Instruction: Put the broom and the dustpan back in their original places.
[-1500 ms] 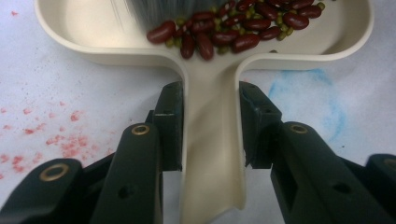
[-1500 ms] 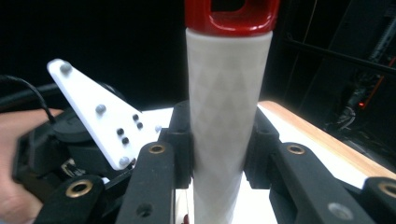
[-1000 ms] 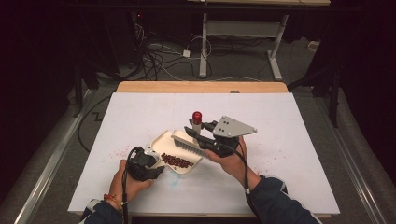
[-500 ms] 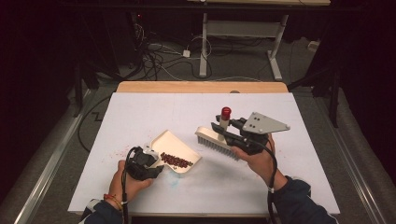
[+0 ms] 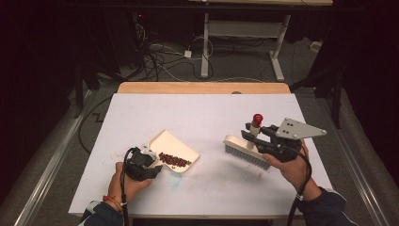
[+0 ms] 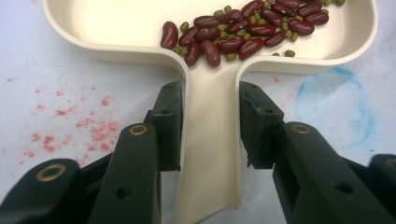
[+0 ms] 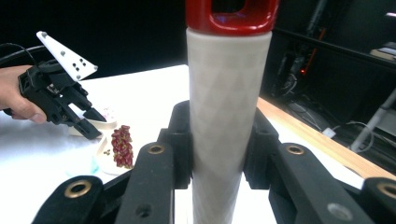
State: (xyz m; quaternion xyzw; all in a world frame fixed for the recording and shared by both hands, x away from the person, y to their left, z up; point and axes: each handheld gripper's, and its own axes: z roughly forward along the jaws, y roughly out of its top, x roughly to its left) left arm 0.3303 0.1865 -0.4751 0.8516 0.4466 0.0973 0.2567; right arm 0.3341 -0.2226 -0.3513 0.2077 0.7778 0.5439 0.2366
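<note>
**A:** Left tool [image 6: 210,135] first: its two black jaws are clamped on the cream handle of the dustpan [image 6: 210,177], one jaw pressed against each side of it. The pan lies flat on the white surface [image 5: 207,113], and from above the left tool [image 5: 141,164] sits at the pan's near-left corner.

**B:** And the right tool [image 7: 219,154]?

**A:** Closed on the brush [image 7: 229,102], gripping its pale handle just below the red cap, with the handle standing upright between the jaws. From above, the brush [image 5: 242,147] is well to the right of the dustpan [image 5: 171,146], its bristles pointing down and close to the surface; whether they touch it, I can't tell. The right tool [image 5: 258,138] sits at the handle, with the hand behind it.

**B:** Counts?

**A:** One dustpan, one brush, two tools, and two hands. One heap of beans [image 6: 243,32] in the pan, piled at the wall nearest the handle: dark red kidney beans, roughly twenty, with small green ones mixed in that I can't count exactly.

**B:** Anything beside the pan?

**A:** Red speckled stains [image 6: 88,126] on the surface left of the handle in the left gripper view, and a blue ring stain [image 6: 336,107] to its right.
</note>
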